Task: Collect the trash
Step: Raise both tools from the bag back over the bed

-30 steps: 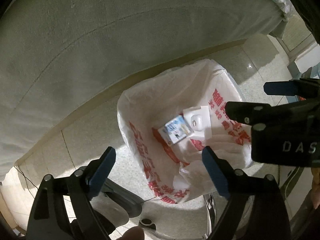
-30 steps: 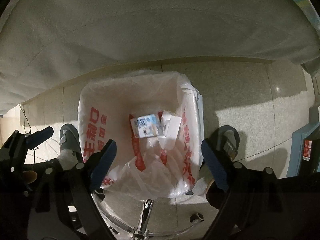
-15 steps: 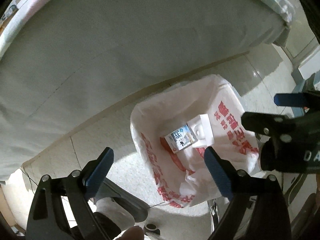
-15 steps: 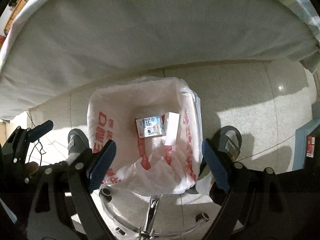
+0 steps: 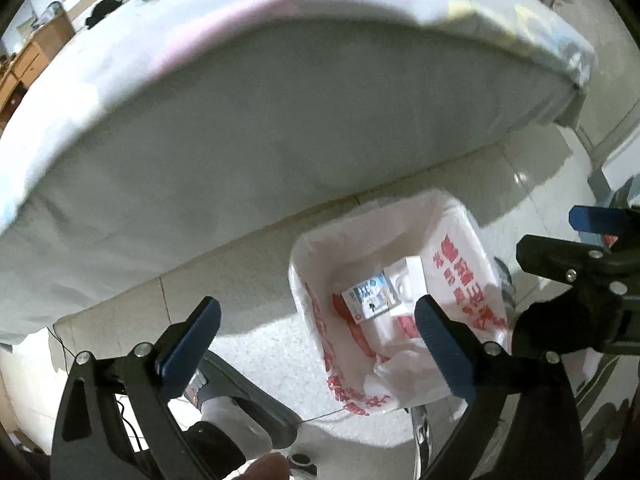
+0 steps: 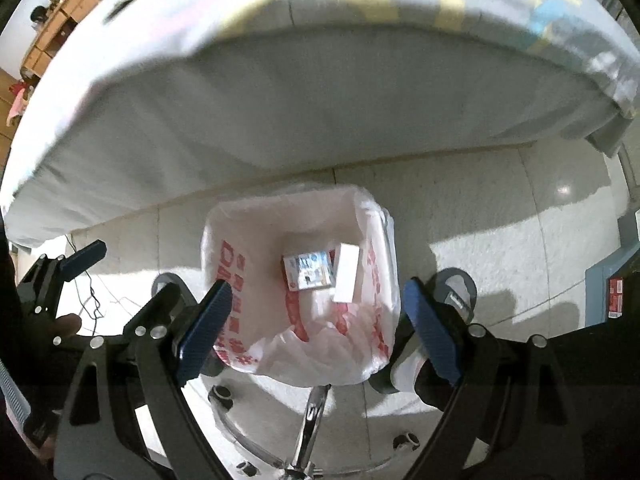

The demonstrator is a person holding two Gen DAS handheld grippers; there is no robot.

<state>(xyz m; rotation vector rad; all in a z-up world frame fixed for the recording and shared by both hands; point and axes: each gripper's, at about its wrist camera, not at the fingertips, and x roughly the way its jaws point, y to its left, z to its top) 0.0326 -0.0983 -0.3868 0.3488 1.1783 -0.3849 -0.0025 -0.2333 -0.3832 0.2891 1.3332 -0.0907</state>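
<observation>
Both tools hang above the white plastic bin liner with red print [image 6: 300, 304], low in the frame. The left hand-held gripper [image 5: 316, 344] is spreading its jaws, nothing between them; the right hand-held gripper [image 6: 316, 324] gapes empty. A blue-printed carton [image 6: 309, 271] and a white box [image 6: 346, 278] lie at the bottom, beside the bed [image 6: 320, 100]

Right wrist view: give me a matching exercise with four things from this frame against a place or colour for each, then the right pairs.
Things:
1. printed carton
2. plain box
3. bin bag
4. bed

Descriptions:
A. white with red lettering
B. above the bin in the picture, edge overhanging the floor
C. blue and white print, lying in the bag
D. all white, right of the carton

Pairs: 1-C, 2-D, 3-A, 4-B
</observation>
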